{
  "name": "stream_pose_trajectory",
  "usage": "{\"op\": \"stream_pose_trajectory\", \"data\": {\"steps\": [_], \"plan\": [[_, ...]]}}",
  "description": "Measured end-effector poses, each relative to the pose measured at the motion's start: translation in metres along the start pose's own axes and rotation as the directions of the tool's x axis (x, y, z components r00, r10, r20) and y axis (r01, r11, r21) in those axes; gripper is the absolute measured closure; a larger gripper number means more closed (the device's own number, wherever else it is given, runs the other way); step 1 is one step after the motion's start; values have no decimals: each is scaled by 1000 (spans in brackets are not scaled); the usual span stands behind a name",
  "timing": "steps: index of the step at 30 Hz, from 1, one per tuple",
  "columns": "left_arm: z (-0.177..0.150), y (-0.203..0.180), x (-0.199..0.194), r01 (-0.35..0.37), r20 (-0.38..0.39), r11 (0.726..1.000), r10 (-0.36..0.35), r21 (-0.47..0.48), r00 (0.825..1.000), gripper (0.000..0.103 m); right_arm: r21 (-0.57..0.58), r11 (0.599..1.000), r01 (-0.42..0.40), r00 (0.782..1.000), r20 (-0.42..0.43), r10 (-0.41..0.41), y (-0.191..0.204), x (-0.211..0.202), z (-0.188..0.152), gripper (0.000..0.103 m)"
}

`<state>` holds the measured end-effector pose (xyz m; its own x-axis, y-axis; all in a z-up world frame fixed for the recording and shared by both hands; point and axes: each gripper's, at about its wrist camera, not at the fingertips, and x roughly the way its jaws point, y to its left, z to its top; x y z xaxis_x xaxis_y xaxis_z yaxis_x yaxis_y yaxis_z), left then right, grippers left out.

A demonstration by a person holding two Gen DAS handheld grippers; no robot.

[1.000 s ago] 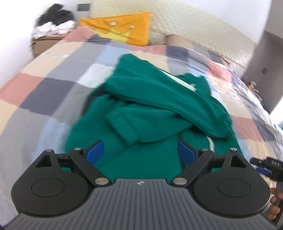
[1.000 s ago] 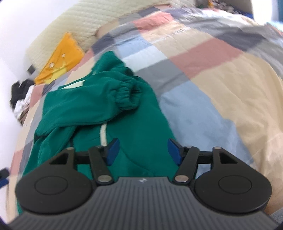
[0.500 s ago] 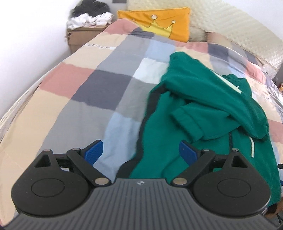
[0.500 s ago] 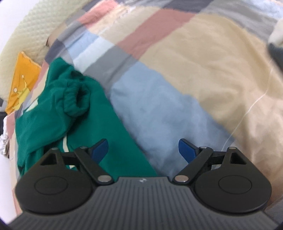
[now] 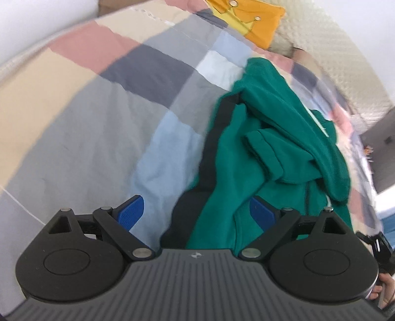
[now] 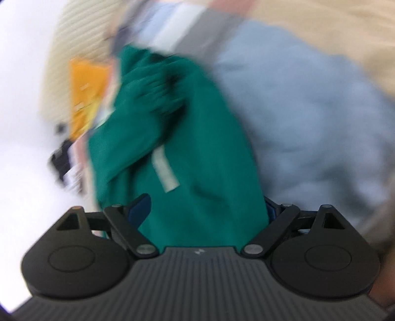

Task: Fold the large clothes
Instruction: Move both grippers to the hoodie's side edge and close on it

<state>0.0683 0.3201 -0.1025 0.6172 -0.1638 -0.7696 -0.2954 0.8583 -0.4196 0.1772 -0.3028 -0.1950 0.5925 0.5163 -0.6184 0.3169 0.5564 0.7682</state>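
Here the left gripper (image 5: 196, 210) stands wide open over the green sweatshirt's (image 5: 269, 138) dark-lined left edge, pads pressing nothing. The right gripper (image 6: 205, 210), its jaws just opening, straddles the hem, blurred. Bare patchwork quilt (image 5: 98, 103) spreads leftward; an orange pillow (image 5: 256, 22) sits beyond the crumpled sleeves.

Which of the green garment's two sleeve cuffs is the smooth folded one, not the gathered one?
The cuff seen from the left wrist, lying flat across the green garment. The other cuff, in the blurred right wrist view, looks bunched up.
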Motion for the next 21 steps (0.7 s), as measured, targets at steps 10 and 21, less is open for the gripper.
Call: {"op": "stream_pose_trajectory", "data": {"steps": [10,21], "plan": [[-1,19,42,72,-87,997,-74,-22,993,8,69,997,-25,1000,11,24,-8,-1,-5,15],[-5,-10,85,52,-307,986,-1,158,952,9,70,987,146,987,49,-150,-13,4,-9,14]]}}
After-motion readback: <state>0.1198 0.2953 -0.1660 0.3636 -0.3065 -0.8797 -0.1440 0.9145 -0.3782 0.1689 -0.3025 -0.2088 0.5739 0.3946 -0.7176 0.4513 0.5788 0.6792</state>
